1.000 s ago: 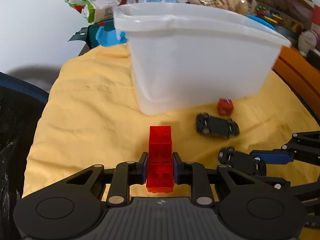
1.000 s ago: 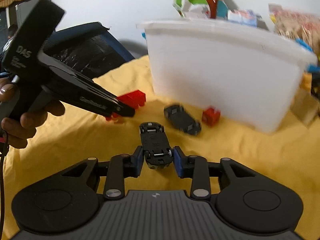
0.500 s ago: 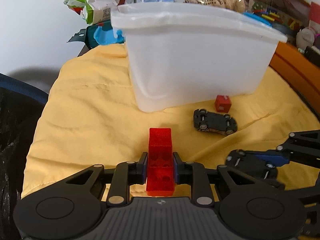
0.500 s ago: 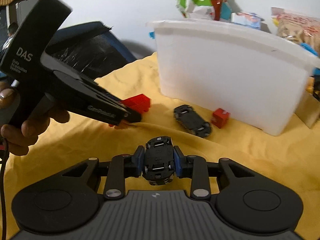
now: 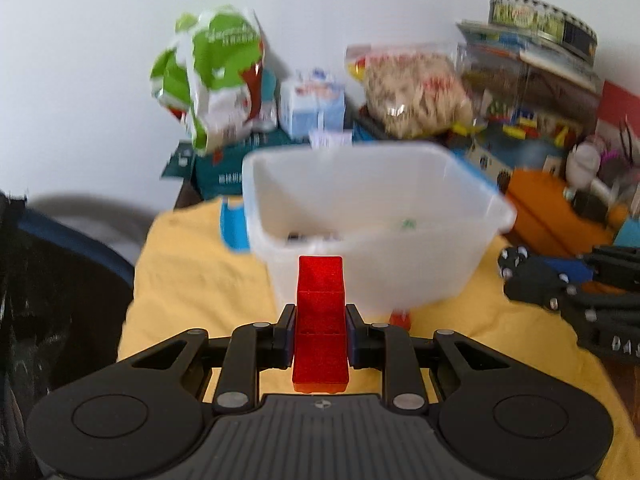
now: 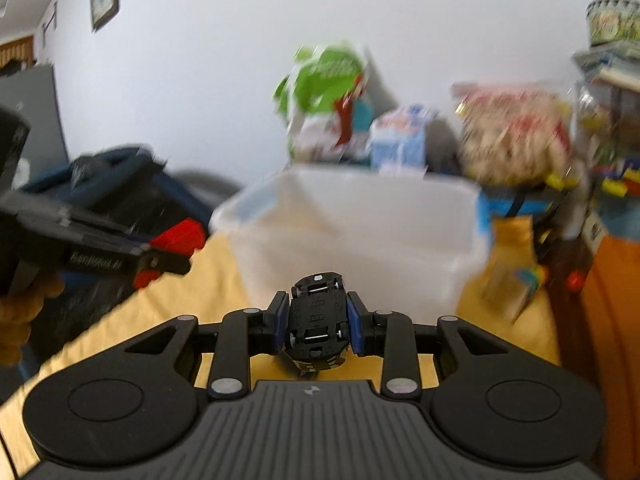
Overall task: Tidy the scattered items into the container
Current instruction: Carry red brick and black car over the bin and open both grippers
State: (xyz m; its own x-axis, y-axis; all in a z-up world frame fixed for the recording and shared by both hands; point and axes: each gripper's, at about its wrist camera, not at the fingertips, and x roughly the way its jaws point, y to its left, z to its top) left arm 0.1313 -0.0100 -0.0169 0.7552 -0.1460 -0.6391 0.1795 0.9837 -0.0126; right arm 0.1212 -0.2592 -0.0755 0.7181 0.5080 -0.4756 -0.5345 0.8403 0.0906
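My left gripper (image 5: 319,334) is shut on a long red brick (image 5: 320,320), held up in front of the white plastic container (image 5: 372,240). My right gripper (image 6: 318,322) is shut on a black toy car (image 6: 318,316), underside up, before the same container (image 6: 360,236). Small items lie at the container's bottom. The right gripper with the car (image 5: 536,276) also shows at the right in the left wrist view. In the right wrist view the left gripper with the red brick (image 6: 176,236) is at the left, a hand on its handle. A small red cube (image 5: 401,317) peeks out below the container.
A yellow cloth (image 5: 192,264) covers the table. Behind the container stand a green and white bag (image 5: 212,80), a small blue and white carton (image 5: 312,104), a clear snack bag (image 5: 412,88) and stacked boxes. A dark bag (image 6: 120,184) lies at the left.
Both grippers have risen with their loads; the container's open top now shows. The right gripper closed on the black car. The second car on the cloth is hidden now.
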